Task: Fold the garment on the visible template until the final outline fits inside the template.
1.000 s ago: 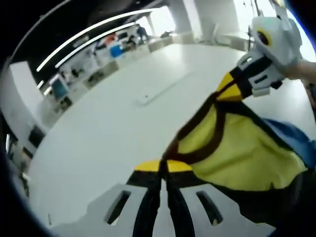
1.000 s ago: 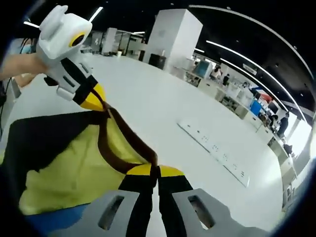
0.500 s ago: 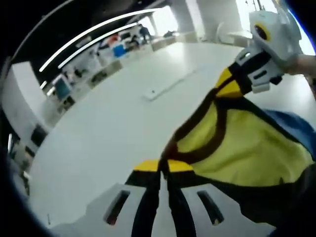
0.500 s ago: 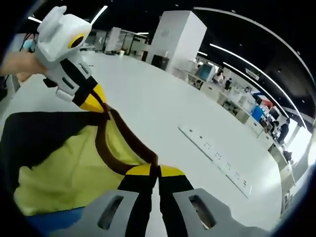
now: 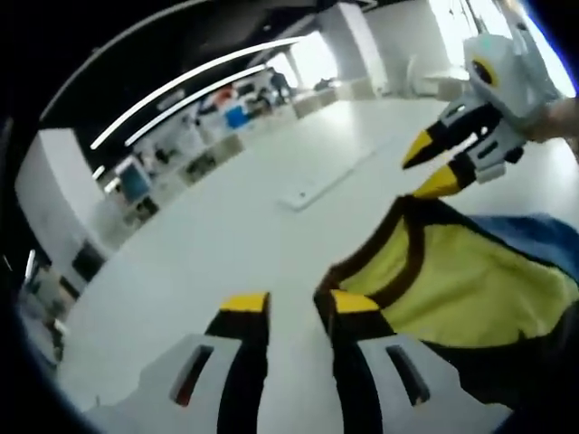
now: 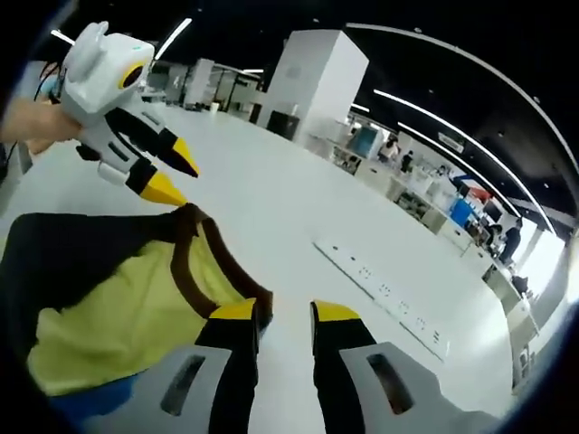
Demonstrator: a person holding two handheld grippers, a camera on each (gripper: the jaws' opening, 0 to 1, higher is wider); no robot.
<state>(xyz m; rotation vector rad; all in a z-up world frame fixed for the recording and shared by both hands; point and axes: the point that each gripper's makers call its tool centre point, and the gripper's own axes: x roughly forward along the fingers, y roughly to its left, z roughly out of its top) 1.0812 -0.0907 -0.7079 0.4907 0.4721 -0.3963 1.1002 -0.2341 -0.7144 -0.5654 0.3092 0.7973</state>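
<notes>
Both grippers stand open and hold nothing. Our left gripper has its yellow-tipped jaws parted just beside the brown neckline of the yellow garment, which lies on the white table. Our right gripper is likewise spread at the same collar edge. We judge a fold has just been laid down. We cannot make out the template, so next we should check the outline, then regrasp an edge. A white power strip lies well apart.
</notes>
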